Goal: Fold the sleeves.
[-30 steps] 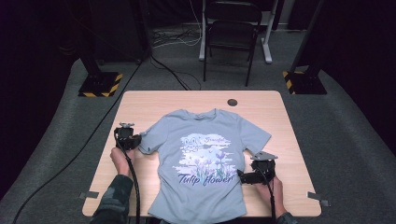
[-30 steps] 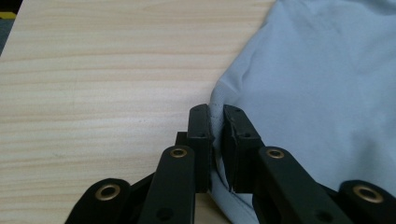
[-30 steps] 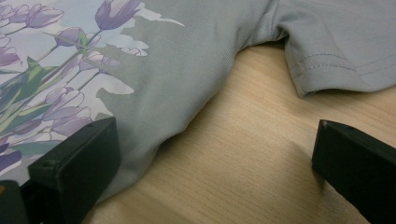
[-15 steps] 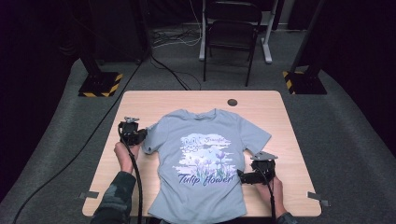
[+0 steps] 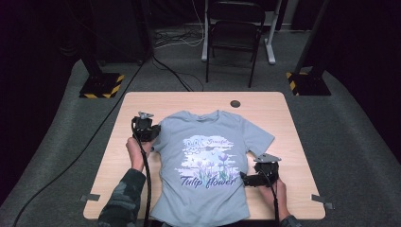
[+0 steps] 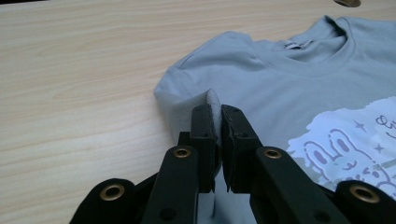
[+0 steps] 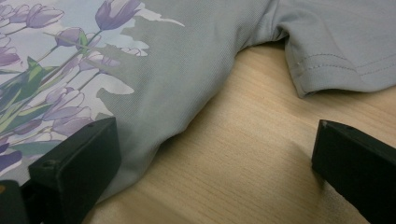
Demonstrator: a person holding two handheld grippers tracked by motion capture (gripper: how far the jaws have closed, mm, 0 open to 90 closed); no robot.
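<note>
grey t-shirt (image 5: 208,161) lies flat, print up, mid-desk, collar toward the far edge, hem at the near edge. left gripper (image 6: 215,116) clamped on a fold of the shirt's sleeve (image 6: 187,100), near the desk's (image 5: 283,118) left edge. right gripper (image 7: 210,163) spread wide, one jaw resting on the shirt's side, the other over bare wood.
</note>
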